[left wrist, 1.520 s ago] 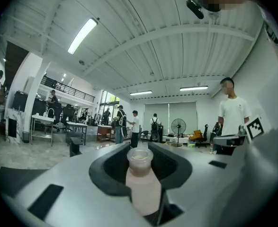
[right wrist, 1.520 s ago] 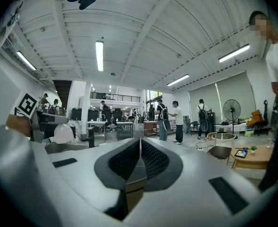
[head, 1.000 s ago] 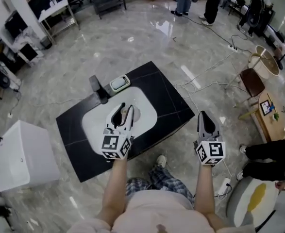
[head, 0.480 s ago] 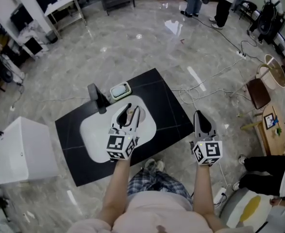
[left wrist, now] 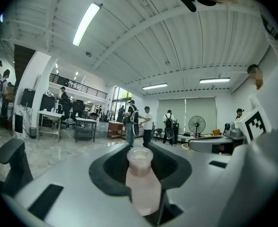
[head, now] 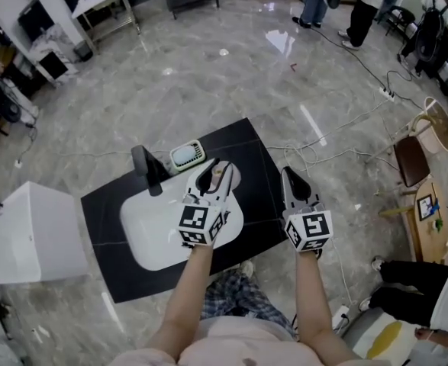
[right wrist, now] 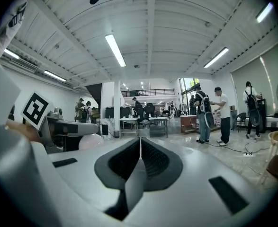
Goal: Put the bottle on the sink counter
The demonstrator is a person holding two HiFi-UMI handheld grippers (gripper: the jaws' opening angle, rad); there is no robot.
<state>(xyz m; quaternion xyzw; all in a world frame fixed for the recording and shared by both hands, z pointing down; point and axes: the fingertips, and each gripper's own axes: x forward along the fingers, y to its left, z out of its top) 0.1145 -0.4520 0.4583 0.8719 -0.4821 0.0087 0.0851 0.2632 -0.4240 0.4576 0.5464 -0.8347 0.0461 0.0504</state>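
Pale pink and translucent, the bottle (left wrist: 141,183) has a rounded body that narrows to a short, wide neck with a thick rim, and its top looks creamy white. It stands upright between the jaws of the left tool (head: 213,175), which pinch it on both sides of its body, with the neck rising clear above the dark pads. In the head view the bottle is held in the air over the right end of a white basin (head: 151,231), which is set into the black bench (head: 258,158). A black tap (head: 146,171) stands at the basin's far rim, and just beside it a small green and white item (head: 186,155) lies on the bench. The right tool (right wrist: 139,150) has its jaws pressed together with nothing between them; it sits by the bench's right edge, well apart from the bottle. On the grey marbled floor (head: 208,75) to the left of the bench stands a white box (head: 29,231).
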